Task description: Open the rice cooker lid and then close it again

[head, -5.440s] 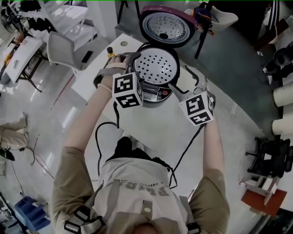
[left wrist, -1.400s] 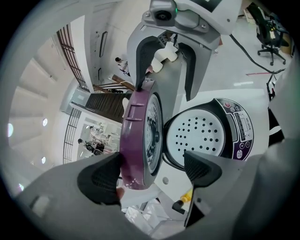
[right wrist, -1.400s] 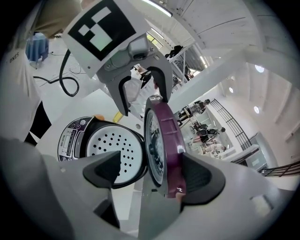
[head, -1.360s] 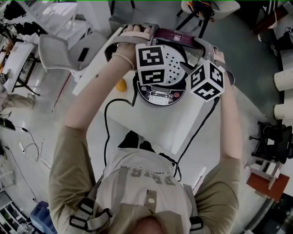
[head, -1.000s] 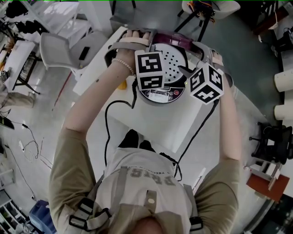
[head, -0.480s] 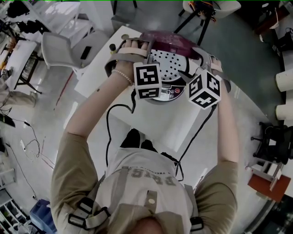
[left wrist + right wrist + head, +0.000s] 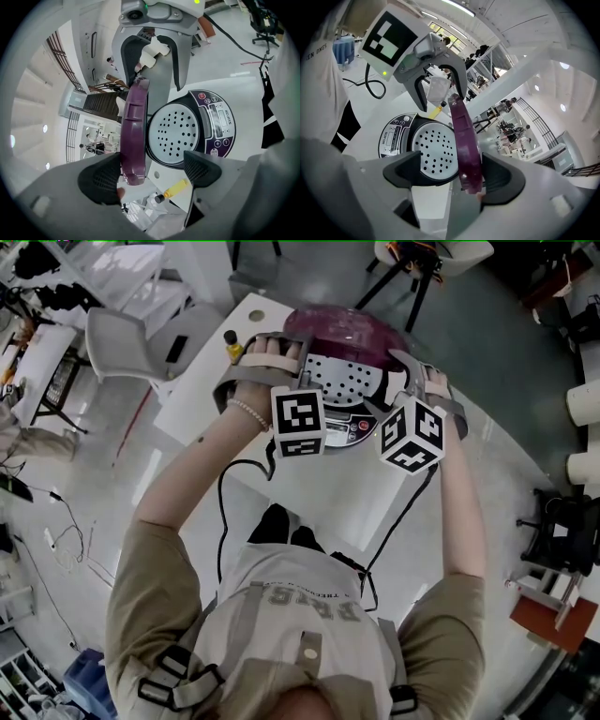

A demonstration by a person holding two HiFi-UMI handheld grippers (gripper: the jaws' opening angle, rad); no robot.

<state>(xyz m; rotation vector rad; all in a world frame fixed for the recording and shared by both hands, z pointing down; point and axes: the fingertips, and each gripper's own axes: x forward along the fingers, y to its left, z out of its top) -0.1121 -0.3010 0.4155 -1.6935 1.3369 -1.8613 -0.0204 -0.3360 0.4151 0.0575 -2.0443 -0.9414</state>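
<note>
The rice cooker [image 7: 345,423] stands on the white table [image 7: 319,493], its perforated inner plate [image 7: 342,381] still showing. Its purple lid [image 7: 352,329] is tilted partway down over the pot. My left gripper [image 7: 281,348] is at the lid's left side and my right gripper [image 7: 412,371] at its right. In the left gripper view the lid [image 7: 135,126] stands edge-on between the open jaws [image 7: 157,171], close to the left pad. In the right gripper view the lid [image 7: 466,145] lies against the right pad of the open gripper [image 7: 454,173].
A small yellow bottle [image 7: 231,345] lies on the table left of the cooker. A black cable [image 7: 225,512] runs off the table's near edge. A grey chair [image 7: 122,338] stands to the left, and further chairs and stands sit behind the table.
The lid has swung from fully open to tilted low over the pot. Both grippers came up to its sides and have moved down and nearer with it.
</note>
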